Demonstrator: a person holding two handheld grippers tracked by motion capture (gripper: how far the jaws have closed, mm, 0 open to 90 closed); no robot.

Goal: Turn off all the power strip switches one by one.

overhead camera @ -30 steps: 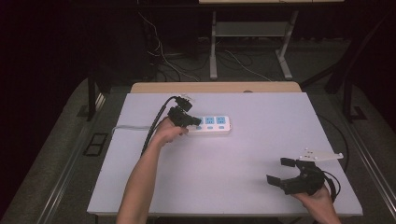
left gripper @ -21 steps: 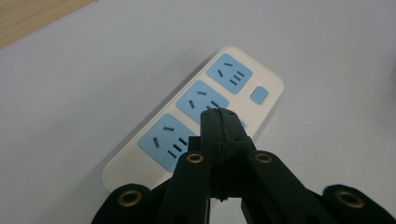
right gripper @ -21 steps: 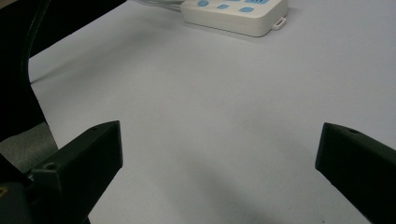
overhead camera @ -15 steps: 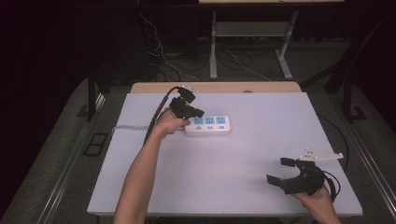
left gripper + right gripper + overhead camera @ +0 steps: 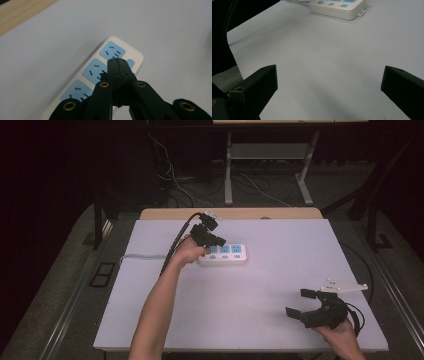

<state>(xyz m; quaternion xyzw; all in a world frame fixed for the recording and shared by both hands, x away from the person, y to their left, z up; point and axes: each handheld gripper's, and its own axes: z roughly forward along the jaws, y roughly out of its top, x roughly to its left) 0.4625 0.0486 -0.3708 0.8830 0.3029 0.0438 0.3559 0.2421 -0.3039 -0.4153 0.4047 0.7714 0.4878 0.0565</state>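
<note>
Resting place: white power strip [image 5: 223,255] lies on the pale desk [image 5: 260,290], toward its far edge.
Left gripper [image 5: 218,241]: over the strip's left end, fingers pressed together.
Left gripper view: three blue socket panels and a small blue button [image 5: 130,63]; no readable writing.
Right gripper [image 5: 302,303]: well apart from the strip, fingers spread wide, empty.
Behind desk: cables on floor [image 5: 250,185].

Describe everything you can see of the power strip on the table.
The power strip is a white, plastic-looking bar with rounded corners, three light-blue socket panels and a small blue button at one end. It lies flat toward the far side of the white table, its pale cord running left. The shut left tool hovers over it; contact is unclear.
</note>
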